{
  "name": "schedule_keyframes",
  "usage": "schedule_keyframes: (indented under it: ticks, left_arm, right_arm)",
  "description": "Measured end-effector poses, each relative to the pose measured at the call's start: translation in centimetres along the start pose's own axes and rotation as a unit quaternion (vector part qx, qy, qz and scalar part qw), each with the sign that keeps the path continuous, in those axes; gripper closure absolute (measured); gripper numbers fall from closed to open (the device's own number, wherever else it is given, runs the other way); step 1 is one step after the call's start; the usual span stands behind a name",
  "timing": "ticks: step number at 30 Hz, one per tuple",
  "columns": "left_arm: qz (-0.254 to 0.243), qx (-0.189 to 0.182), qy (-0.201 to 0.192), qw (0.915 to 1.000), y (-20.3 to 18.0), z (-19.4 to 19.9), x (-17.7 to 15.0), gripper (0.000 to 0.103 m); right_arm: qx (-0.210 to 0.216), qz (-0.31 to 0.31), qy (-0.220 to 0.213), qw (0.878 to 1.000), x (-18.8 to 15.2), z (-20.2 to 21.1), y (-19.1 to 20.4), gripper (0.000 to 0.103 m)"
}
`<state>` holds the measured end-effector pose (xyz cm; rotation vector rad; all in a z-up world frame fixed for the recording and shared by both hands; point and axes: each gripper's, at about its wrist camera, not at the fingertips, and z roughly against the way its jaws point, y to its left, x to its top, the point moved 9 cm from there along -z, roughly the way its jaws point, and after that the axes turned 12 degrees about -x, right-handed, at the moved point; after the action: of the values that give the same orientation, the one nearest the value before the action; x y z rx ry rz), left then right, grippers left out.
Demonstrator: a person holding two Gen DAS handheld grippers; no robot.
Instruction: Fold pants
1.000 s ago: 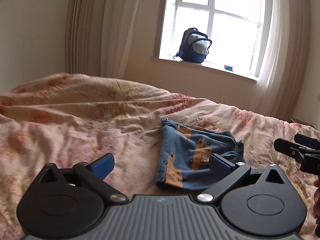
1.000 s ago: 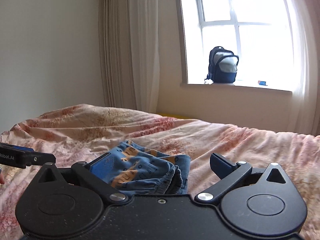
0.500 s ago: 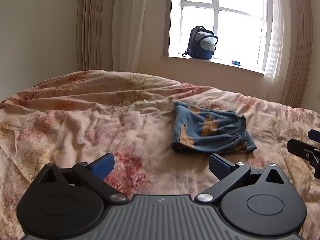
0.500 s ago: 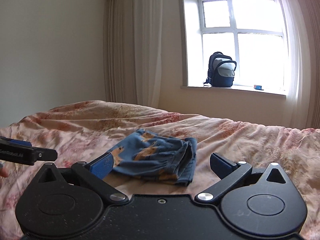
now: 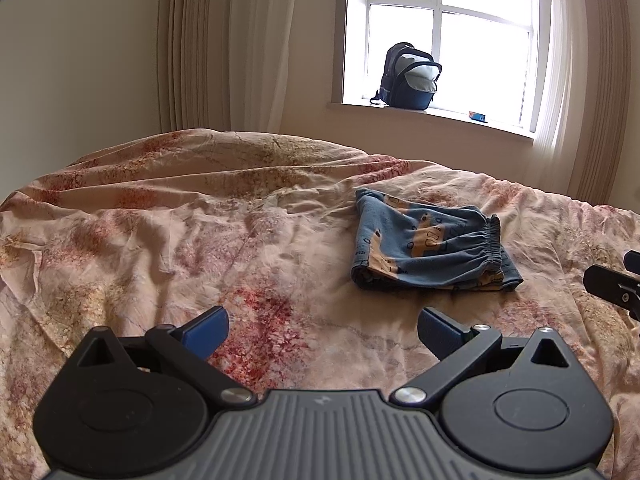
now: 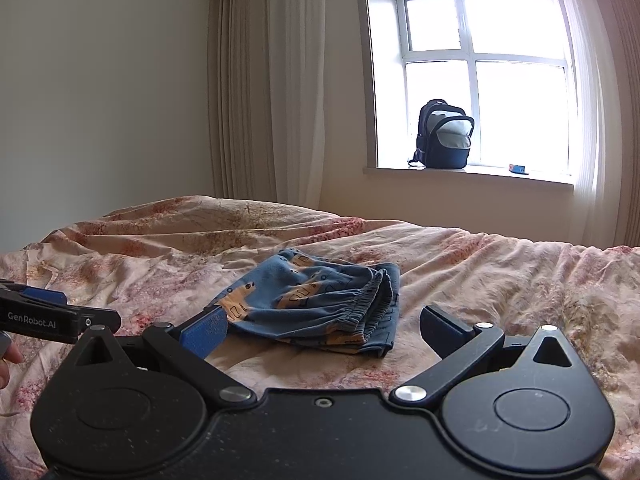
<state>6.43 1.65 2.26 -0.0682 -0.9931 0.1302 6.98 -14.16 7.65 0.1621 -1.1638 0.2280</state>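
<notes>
Small blue pants (image 5: 430, 250) with an orange print lie folded in a compact stack on the bed, elastic waistband toward the right. In the right wrist view the same pants (image 6: 316, 300) rest just beyond the fingers. My left gripper (image 5: 322, 334) hovers open above the bedspread, short of the pants and to their left, holding nothing. My right gripper (image 6: 324, 330) is open too, with the pants' near edge just past its blue left finger (image 6: 204, 330). Each gripper shows at the edge of the other's view: the right one (image 5: 612, 286), the left one (image 6: 52, 316).
A rumpled pink floral bedspread (image 5: 180, 240) covers the bed. Behind it are a wall, long curtains (image 6: 268, 100) and a window sill holding a dark backpack (image 6: 444, 140) and a small blue object (image 6: 518, 169). A fingertip (image 6: 8, 360) shows at the left edge.
Both grippers have pulled back and up from the pants, which now lie farther off, folded and flat on the bed. Both stayed open throughout.
</notes>
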Motion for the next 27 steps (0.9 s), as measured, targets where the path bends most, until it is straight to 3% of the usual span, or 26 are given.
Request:
schedule_keyframes:
  ticks: [15,27]
  left_arm:
    - [-0.011,0.022,0.025,0.9994,0.0,-0.7,-1.1,0.0]
    - [-0.004,0.016,0.036,0.9992,0.3,-1.1,-1.6,0.0]
  right_arm:
    - [0.004,0.001,0.014,1.0,-0.7,-0.5,0.1,0.001]
    - [0.004,0.003,0.025,1.0,-1.3,-0.8,0.0,0.001]
